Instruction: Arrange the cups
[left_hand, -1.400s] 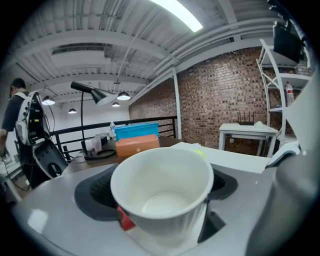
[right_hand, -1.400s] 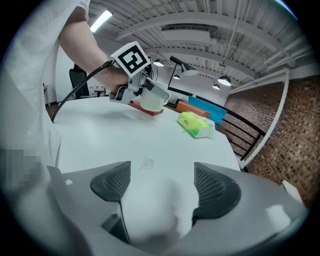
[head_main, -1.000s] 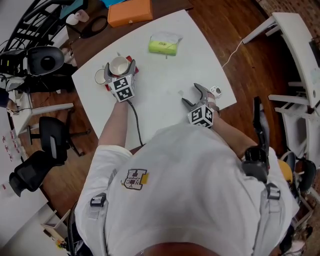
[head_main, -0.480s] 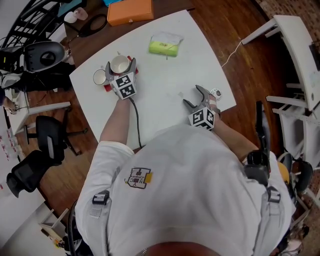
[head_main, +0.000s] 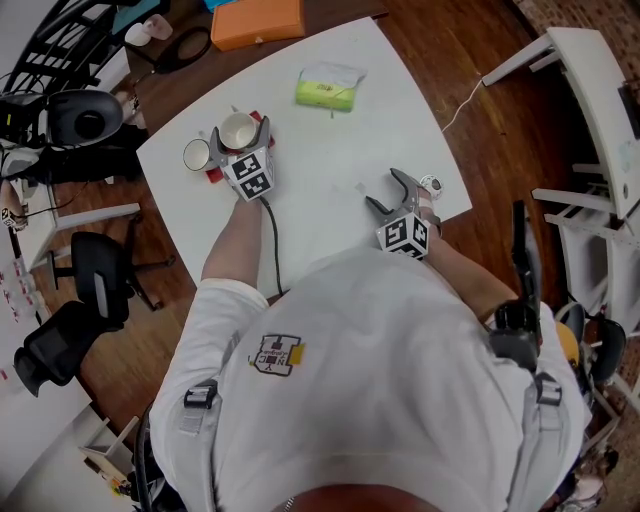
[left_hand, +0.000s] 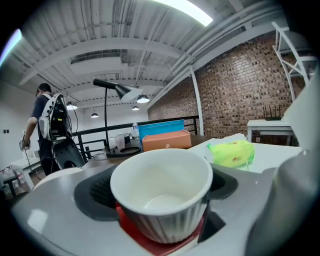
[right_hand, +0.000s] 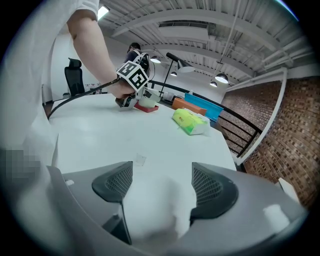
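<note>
Two cups are found at the far left of the white table (head_main: 320, 170). A ribbed white cup (left_hand: 160, 185) is clasped between the jaws of the left gripper (head_main: 240, 132), over a red coaster (left_hand: 131, 227); a second cup (head_main: 196, 154) is set just beside it. The right gripper (head_main: 382, 190) is held wide, with only tabletop between its jaws. A green packet (head_main: 325, 90) is seen farther back.

The cup (left_hand: 160, 192) is white, glossy inside, with a ribbed outer wall. It sits on a matt red piece (left_hand: 131, 229). The tabletop (head_main: 330, 170) is smooth matt white. The right hand-held gripper (right_hand: 157, 186) is matt grey plastic, its pads (right_hand: 114, 184) dark and mesh-textured. The far packet (head_main: 324, 90) looks like shiny green film. The floor (head_main: 480, 70) is polished wood, and the wall (left_hand: 240, 90) is rough brick.
</note>
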